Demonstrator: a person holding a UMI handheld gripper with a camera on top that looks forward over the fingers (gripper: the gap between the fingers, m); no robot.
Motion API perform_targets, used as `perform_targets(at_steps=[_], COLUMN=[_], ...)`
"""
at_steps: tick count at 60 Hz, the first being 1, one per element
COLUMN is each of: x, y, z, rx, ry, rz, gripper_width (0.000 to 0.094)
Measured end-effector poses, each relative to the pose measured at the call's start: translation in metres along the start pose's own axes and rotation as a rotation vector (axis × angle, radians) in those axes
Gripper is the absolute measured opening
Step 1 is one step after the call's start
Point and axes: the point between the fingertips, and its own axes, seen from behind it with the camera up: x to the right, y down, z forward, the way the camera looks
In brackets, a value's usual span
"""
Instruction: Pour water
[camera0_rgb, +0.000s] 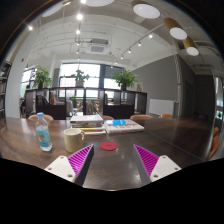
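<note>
While the tool (113, 160) hovers wide and empty above the desk (120, 168), the bottle (43, 133) stands upright ahead to the left of its fingers, with the cup (73, 139) just beside it. I judge the approach should swing left, centre the bottle between the pads, then close mid-body before tipping toward the cup.

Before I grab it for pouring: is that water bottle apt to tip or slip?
Likely tippy: the bottle stands tall and narrow on the table. Probably slippery and squashy, being clear plastic. The open claw is not near it.
</note>
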Motion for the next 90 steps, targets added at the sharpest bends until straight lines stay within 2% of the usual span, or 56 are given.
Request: perform_targets(at_steps=[8,13,19,25,40,46,54,60,62,64,76,90], x=[-0.058,-0.141,-0.225,-0.266,-0.33,-0.342,-0.349,-0.355,-0.356,-0.353,-0.358,-0.358], y=[-0.013,-0.017,-0.019,-0.026,-0.025,-0.013,-0.007,-0.007,-0.006,-0.004,-0.006,-0.01], z=[-0.005,-0.019,-0.02,0.003,0.07,0.092,0.11,0.117,0.119,0.122,0.119,0.123], rx=[0.033,0.033,0.048,0.069,0.051,0.018,0.017,0.042,0.043,0.037,0.051,0.027], ry=[-0.178,-0.289,-0.363,-0.373,-0.41,-0.411,-0.411,-0.442,-0.448,-0.44,-0.47,-0.498], rz=[0.036,0.047,0.014,-0.001,-0.025,-0.044,-0.028,0.005,0.013,0.015,0.018,0.074], gripper_width=[0.0799,0.0806,0.0807,0.0805,0.0805,0.0805,0.0791,0.0688,0.0612,0.0493,0.0297,0.0285])
